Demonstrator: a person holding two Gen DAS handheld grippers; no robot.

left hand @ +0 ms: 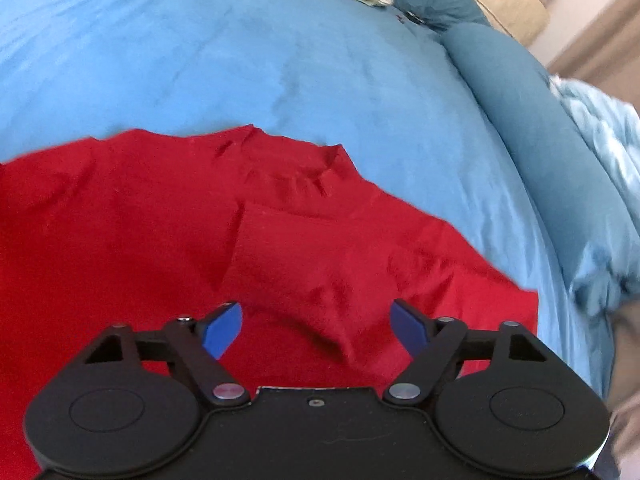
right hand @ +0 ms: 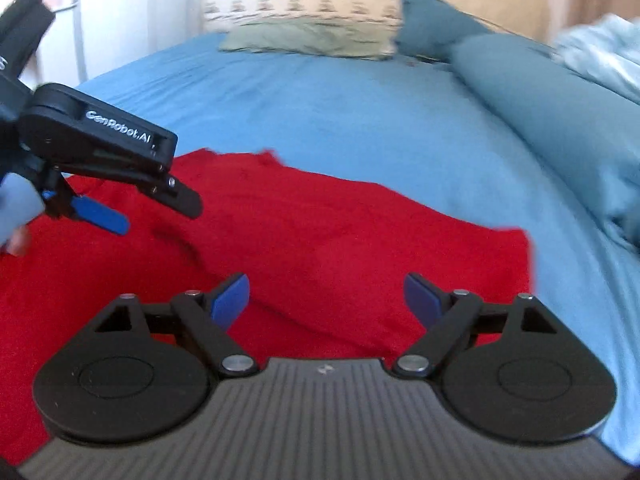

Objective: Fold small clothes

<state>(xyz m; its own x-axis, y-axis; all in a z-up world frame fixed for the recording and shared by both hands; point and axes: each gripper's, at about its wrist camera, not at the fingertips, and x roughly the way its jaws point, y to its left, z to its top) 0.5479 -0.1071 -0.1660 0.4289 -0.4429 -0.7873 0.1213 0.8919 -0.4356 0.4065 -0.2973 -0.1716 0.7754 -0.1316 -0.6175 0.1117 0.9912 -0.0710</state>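
Note:
A red T-shirt (left hand: 160, 220) lies spread on the blue bed sheet (left hand: 240, 60), its collar (left hand: 304, 178) toward the far side and one sleeve folded over the body. My left gripper (left hand: 316, 328) is open and empty, hovering just above the shirt's middle. The shirt also shows in the right wrist view (right hand: 340, 240). My right gripper (right hand: 326, 300) is open and empty above the shirt's right part. The left gripper (right hand: 120, 212) shows in the right wrist view at the left, open over the shirt.
A long teal bolster (right hand: 540, 112) and a pale blue quilt (right hand: 600, 56) lie along the right side of the bed. A green pillow (right hand: 312, 38) and a beige headboard (right hand: 320, 4) are at the far end. A white cabinet (right hand: 120, 8) stands at the back left.

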